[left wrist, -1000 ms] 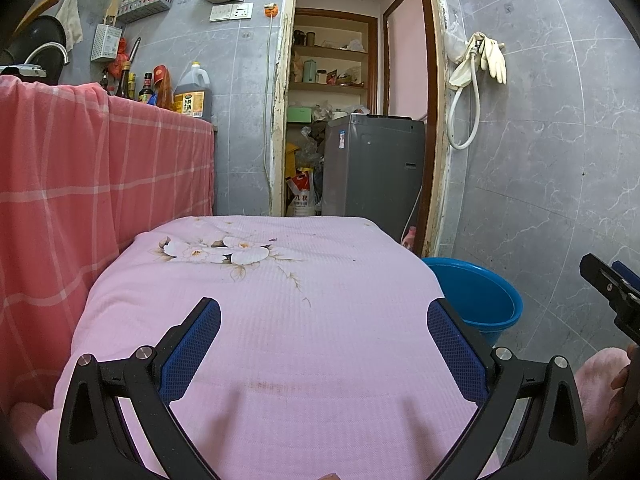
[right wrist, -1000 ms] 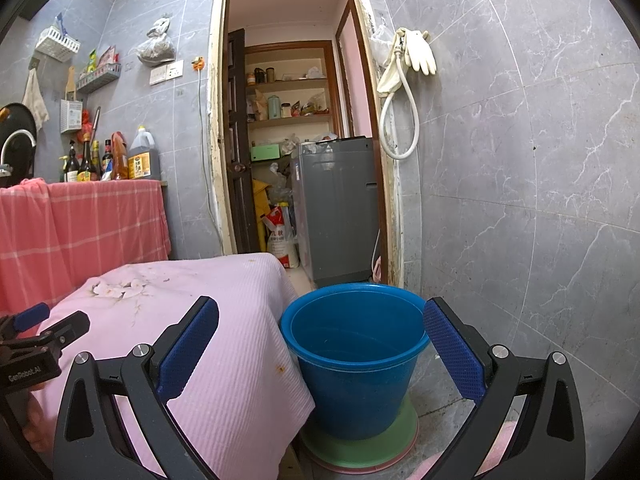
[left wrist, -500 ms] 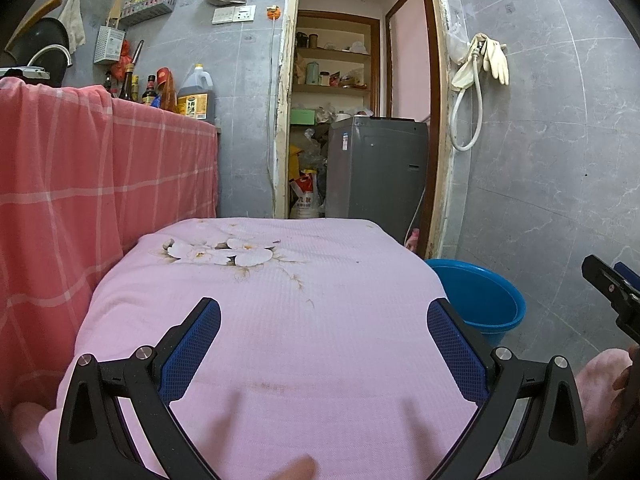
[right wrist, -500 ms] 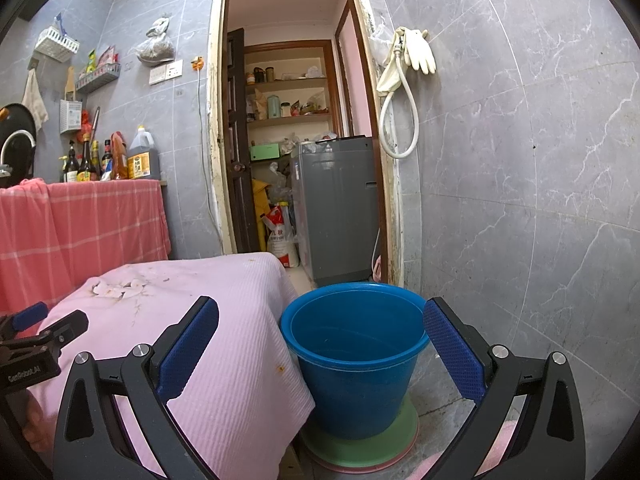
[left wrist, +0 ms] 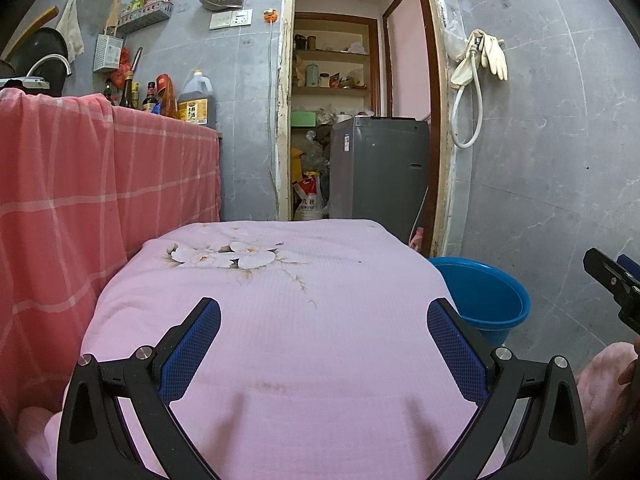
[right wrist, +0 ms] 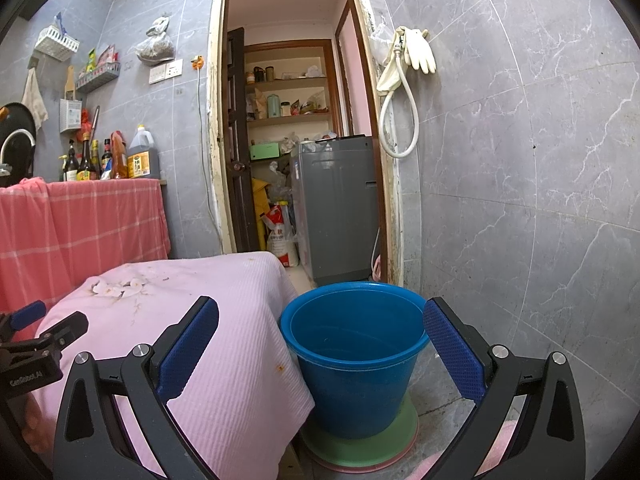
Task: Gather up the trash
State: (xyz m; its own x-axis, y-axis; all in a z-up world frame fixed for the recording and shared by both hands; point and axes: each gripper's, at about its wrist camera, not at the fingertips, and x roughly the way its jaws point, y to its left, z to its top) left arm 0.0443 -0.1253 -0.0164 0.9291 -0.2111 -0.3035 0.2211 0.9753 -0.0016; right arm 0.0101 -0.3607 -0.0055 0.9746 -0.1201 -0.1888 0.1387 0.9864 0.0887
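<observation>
A blue bucket [right wrist: 354,360] stands on a green and pink base on the floor, right of a low table under a pink flowered cloth [left wrist: 280,320]; it also shows in the left wrist view [left wrist: 480,300]. My left gripper [left wrist: 322,344] is open and empty above the cloth. My right gripper [right wrist: 320,348] is open and empty, in front of the bucket and level with its rim. The bucket's inside looks empty. No loose trash shows on the cloth.
A counter draped in red checked cloth [left wrist: 100,184] with bottles stands at the left. A doorway behind leads to a grey washing machine [right wrist: 336,204] and shelves. Grey tiled wall [right wrist: 520,200] with a hose and gloves is at the right.
The left gripper has dropped a little, so the table and bucket sit higher in its view. The right gripper has not moved. Both stay open.
</observation>
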